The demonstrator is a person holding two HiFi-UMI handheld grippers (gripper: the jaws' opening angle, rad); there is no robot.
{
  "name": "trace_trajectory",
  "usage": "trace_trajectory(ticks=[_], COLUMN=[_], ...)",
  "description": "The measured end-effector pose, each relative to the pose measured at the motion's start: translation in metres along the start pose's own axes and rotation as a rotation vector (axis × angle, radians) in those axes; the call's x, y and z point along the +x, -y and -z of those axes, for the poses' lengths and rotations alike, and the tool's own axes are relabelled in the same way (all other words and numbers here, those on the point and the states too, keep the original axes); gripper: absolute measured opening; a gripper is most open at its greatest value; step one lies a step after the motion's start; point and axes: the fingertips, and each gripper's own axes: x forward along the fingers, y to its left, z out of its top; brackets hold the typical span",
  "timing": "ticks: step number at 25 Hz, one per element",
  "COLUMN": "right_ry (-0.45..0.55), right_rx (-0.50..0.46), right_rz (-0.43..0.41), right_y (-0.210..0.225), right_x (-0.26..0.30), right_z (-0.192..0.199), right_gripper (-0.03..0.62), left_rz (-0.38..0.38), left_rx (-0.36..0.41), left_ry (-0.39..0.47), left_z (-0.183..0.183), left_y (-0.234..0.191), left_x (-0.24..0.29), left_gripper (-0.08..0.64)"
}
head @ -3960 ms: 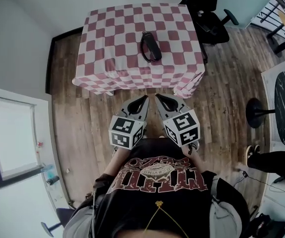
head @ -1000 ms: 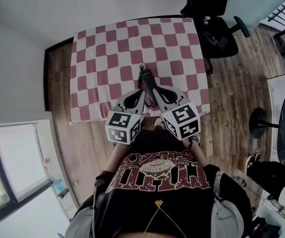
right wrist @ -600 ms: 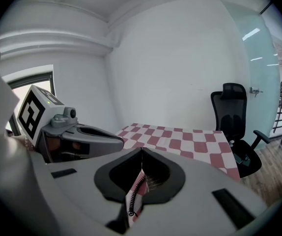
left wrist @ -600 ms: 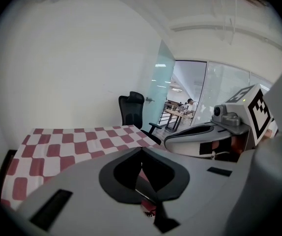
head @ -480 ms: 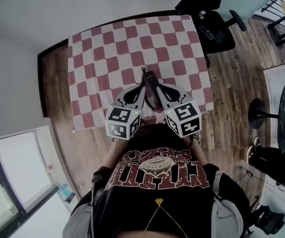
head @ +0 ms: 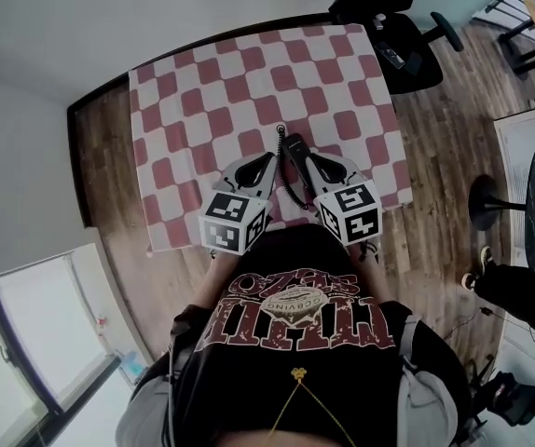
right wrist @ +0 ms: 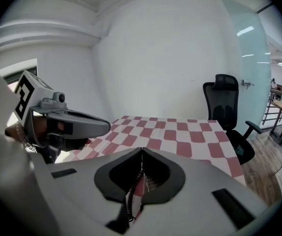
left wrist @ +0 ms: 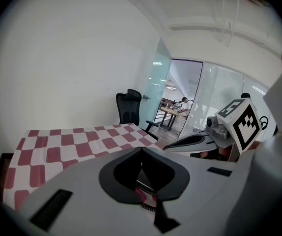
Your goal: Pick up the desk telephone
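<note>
Near the table's front edge, the telephone lies with its long axis front-to-back, flanked by the left gripper and right gripper, both with jaws closed and empty.

The tablecloth is checked dusty red and white. On it, the desk telephone is black. Beside the tablecloth are a black office chair and brown plank floor. At its near edge, the left gripper and right gripper are pale grey, with black-and-white marker cubes.
</note>
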Motion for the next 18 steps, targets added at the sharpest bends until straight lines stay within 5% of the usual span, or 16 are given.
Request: trace_trajectory(ticks=[18], right_ry=[-0.151], right_rx=[0.009], right_rz=[0.087], right_y=[0.013], right_x=[0.045], right_z=[0.058], right_gripper=[0.018], left_rz=[0.069], left_rx=[0.006], left_ry=[-0.066], left_z=[0.022], left_y=[-0.018], left_x=[-0.003], left_gripper=[0.009])
